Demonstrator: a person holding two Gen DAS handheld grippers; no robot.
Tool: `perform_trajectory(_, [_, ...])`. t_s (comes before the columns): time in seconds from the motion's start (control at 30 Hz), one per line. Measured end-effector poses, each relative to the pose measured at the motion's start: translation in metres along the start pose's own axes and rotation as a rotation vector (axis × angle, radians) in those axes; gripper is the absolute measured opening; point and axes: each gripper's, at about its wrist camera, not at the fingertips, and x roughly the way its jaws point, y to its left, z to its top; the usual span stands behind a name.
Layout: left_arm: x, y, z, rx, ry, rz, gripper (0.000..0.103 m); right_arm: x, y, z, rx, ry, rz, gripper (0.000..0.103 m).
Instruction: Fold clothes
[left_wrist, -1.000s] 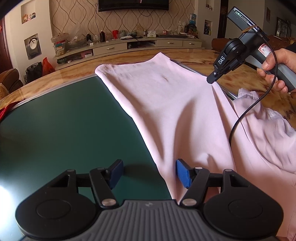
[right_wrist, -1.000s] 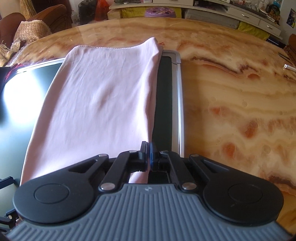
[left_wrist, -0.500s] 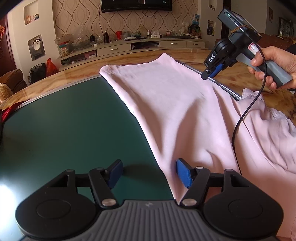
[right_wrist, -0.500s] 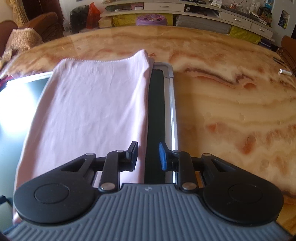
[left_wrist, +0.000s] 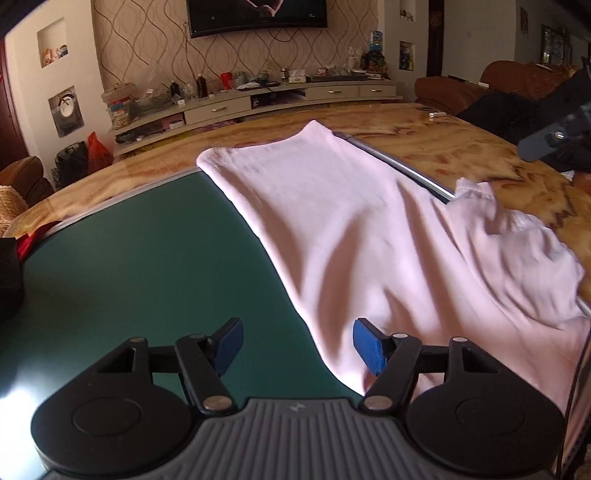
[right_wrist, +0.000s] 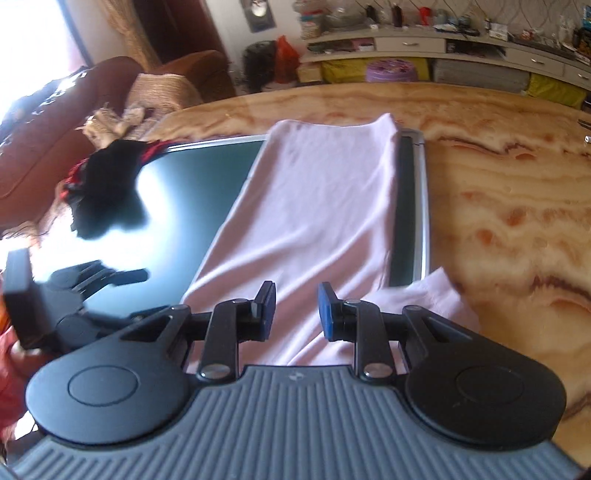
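A pale pink garment (left_wrist: 369, 229) lies folded lengthwise on the dark green mat (left_wrist: 147, 258), with a rumpled part (left_wrist: 517, 251) spilling off the mat's right edge. It also shows in the right wrist view (right_wrist: 325, 206). My left gripper (left_wrist: 297, 345) is open and empty, low over the mat at the garment's near left edge. My right gripper (right_wrist: 296, 310) is open and empty, raised above the garment's near end. The left gripper shows in the right wrist view (right_wrist: 88, 280) at the far left.
The mat has a metal rim (right_wrist: 421, 206) and lies on a marbled wooden table (right_wrist: 498, 184). A black and red cloth (right_wrist: 107, 173) lies at the mat's far left corner. A TV cabinet (left_wrist: 258, 103) and sofas stand beyond the table.
My right gripper opened, let go of the garment's right edge and pulled back and up. The left gripper stayed open and shifted slightly.
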Motion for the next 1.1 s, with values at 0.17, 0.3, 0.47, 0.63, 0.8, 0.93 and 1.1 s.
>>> perform_trajectory(0.17, [-0.031,-0.020,-0.012,0.033,0.011,-0.022,0.072,-0.067,0.053,-0.075,-0.057,0.001,0.040,0.040])
perform_trajectory(0.3, [-0.058,-0.049,-0.020,0.050,0.022,-0.111,0.072,-0.059,0.056,-0.125,0.024,0.067,-0.072,0.041])
perform_trajectory(0.47, [-0.080,-0.111,-0.035,0.199,0.043,-0.208,0.072,-0.050,-0.006,-0.156,0.335,0.035,-0.135,0.041])
perform_trajectory(0.63, [-0.069,-0.145,-0.051,0.274,0.082,-0.229,0.072,-0.058,-0.032,-0.166,0.511,-0.073,-0.130,0.041])
perform_trajectory(0.8, [-0.056,-0.146,-0.062,0.270,0.128,-0.207,0.069,-0.047,-0.050,-0.165,0.631,-0.110,-0.100,0.041])
perform_trajectory(0.93, [-0.053,-0.135,-0.064,0.224,0.145,-0.210,0.069,-0.036,-0.052,-0.161,0.624,-0.094,-0.169,0.041])
perform_trajectory(1.1, [-0.052,-0.133,-0.065,0.212,0.153,-0.208,0.069,-0.038,-0.087,-0.163,0.740,-0.126,-0.222,0.041])
